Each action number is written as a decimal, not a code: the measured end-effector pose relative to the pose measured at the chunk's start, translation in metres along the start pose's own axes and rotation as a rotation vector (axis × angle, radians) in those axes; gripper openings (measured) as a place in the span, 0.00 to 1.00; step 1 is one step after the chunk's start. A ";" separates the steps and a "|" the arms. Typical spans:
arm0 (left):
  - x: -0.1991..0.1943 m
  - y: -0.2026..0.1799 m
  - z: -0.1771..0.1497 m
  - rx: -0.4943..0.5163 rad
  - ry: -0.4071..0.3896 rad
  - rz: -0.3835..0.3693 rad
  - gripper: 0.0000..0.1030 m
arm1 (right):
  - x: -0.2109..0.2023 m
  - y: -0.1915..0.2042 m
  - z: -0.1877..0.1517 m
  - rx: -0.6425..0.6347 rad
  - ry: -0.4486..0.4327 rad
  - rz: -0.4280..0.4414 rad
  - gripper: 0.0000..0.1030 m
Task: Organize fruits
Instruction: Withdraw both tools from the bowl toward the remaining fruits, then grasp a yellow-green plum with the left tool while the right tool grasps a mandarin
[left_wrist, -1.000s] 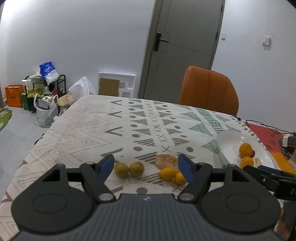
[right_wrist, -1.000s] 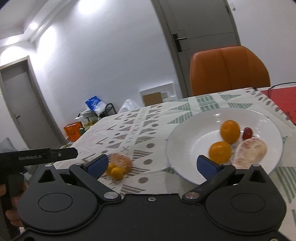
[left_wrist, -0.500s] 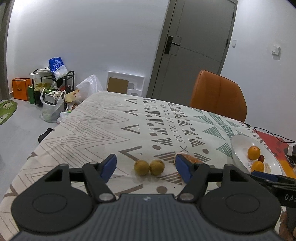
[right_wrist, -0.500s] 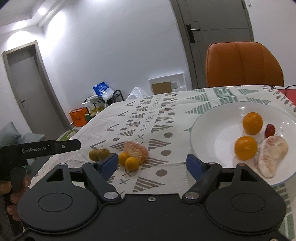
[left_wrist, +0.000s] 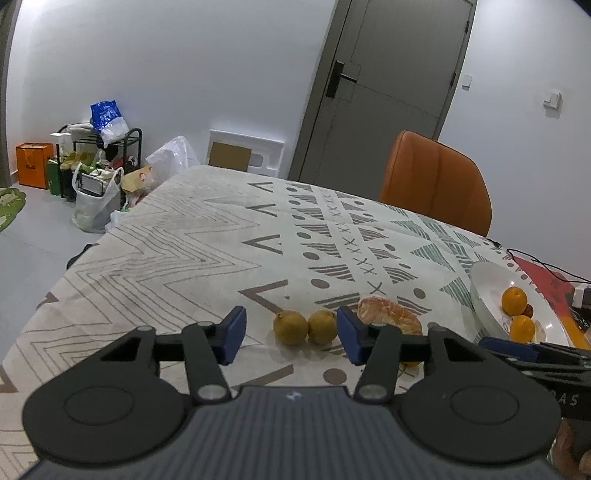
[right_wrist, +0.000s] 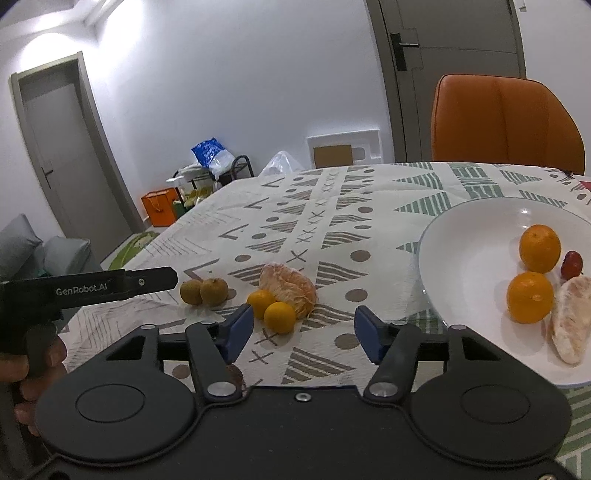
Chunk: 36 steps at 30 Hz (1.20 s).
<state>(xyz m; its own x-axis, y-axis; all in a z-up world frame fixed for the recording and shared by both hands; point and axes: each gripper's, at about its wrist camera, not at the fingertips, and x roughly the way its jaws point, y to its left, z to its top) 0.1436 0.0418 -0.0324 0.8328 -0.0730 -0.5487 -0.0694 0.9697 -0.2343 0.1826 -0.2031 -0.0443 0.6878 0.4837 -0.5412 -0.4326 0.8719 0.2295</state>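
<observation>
Two brownish-yellow round fruits (left_wrist: 290, 327) lie touching on the patterned tablecloth, just ahead of my left gripper (left_wrist: 291, 339). Its blue pads are closing and touch nothing. To their right lies a peeled citrus piece (left_wrist: 389, 314). My right gripper (right_wrist: 303, 336) is also closing on nothing; two small oranges (right_wrist: 280, 317) and the peeled piece (right_wrist: 291, 284) sit just beyond its left pad. The white plate (right_wrist: 443, 236) at the right holds two oranges (right_wrist: 530, 297), a small red fruit (right_wrist: 571, 264) and another peeled piece (right_wrist: 570, 317). The left gripper (right_wrist: 155, 280) reaches in from the left.
An orange chair (right_wrist: 502, 122) stands at the table's far side before a grey door (left_wrist: 388, 92). Bags and a rack (left_wrist: 96, 166) crowd the floor at the left. A cable and red mat (left_wrist: 546, 273) lie beyond the plate. A hand (right_wrist: 40, 354) grips the left tool.
Both pairs of jaws have narrowed. The left view has shifted so the two brown fruits sit centred between its pads. The right view has swung from the plate toward the loose fruits.
</observation>
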 end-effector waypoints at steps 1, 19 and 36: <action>0.002 0.000 0.000 -0.001 0.003 -0.002 0.50 | 0.002 0.000 0.000 -0.002 0.004 -0.002 0.56; 0.034 0.015 -0.003 -0.040 0.068 -0.045 0.23 | 0.033 0.009 0.005 -0.022 0.061 0.029 0.43; -0.001 0.008 0.006 -0.020 0.010 -0.028 0.22 | 0.020 0.010 0.000 -0.007 0.040 0.052 0.21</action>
<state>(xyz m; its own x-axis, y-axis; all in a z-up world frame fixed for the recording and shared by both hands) 0.1454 0.0511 -0.0294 0.8292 -0.1029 -0.5494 -0.0568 0.9623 -0.2659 0.1919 -0.1847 -0.0522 0.6408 0.5247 -0.5604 -0.4710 0.8451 0.2527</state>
